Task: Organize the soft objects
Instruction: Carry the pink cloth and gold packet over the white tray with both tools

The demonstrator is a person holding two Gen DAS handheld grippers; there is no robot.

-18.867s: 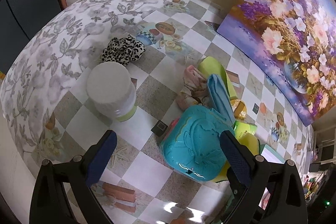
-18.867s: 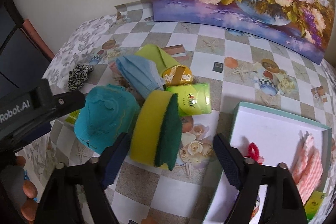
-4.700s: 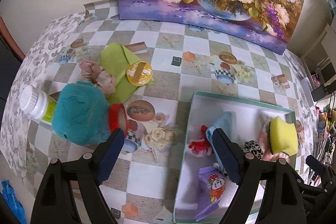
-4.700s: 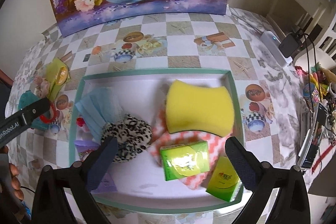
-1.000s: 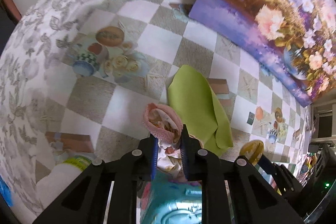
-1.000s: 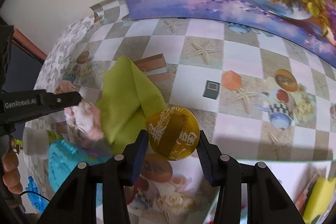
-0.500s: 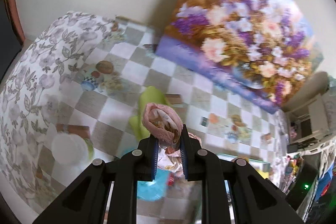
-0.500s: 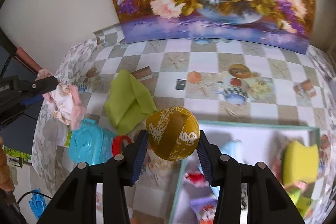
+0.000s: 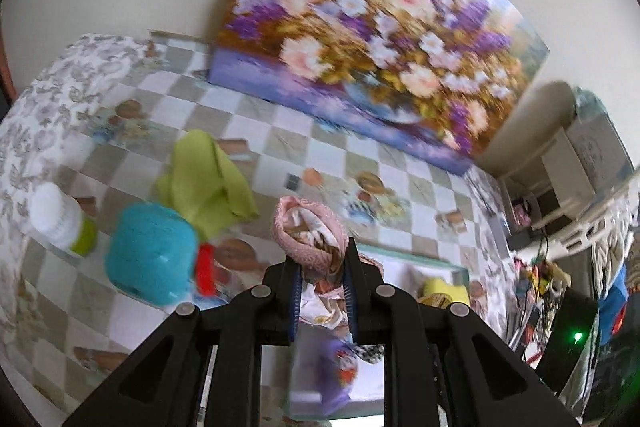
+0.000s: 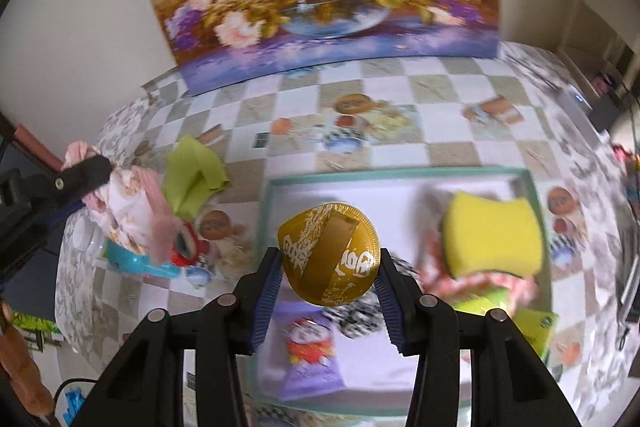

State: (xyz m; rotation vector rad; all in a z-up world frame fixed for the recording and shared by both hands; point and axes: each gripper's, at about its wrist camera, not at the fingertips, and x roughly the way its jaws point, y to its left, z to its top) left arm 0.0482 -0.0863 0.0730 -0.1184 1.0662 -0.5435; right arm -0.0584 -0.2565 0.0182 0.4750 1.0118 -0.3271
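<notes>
The rolled pink patterned cloth (image 9: 308, 231), clamped in the left gripper (image 9: 320, 269), has been carried from beside the lime-green cloth (image 9: 204, 179) toward the teal-rimmed white tray (image 10: 400, 175). Only the right view shows the right gripper (image 10: 329, 277) clamping a round gold foil disc (image 10: 329, 259) above it.

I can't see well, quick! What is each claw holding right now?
Left claw: closed on the pink cloth bundle.
Right claw: closed on the round gold packet.
</notes>
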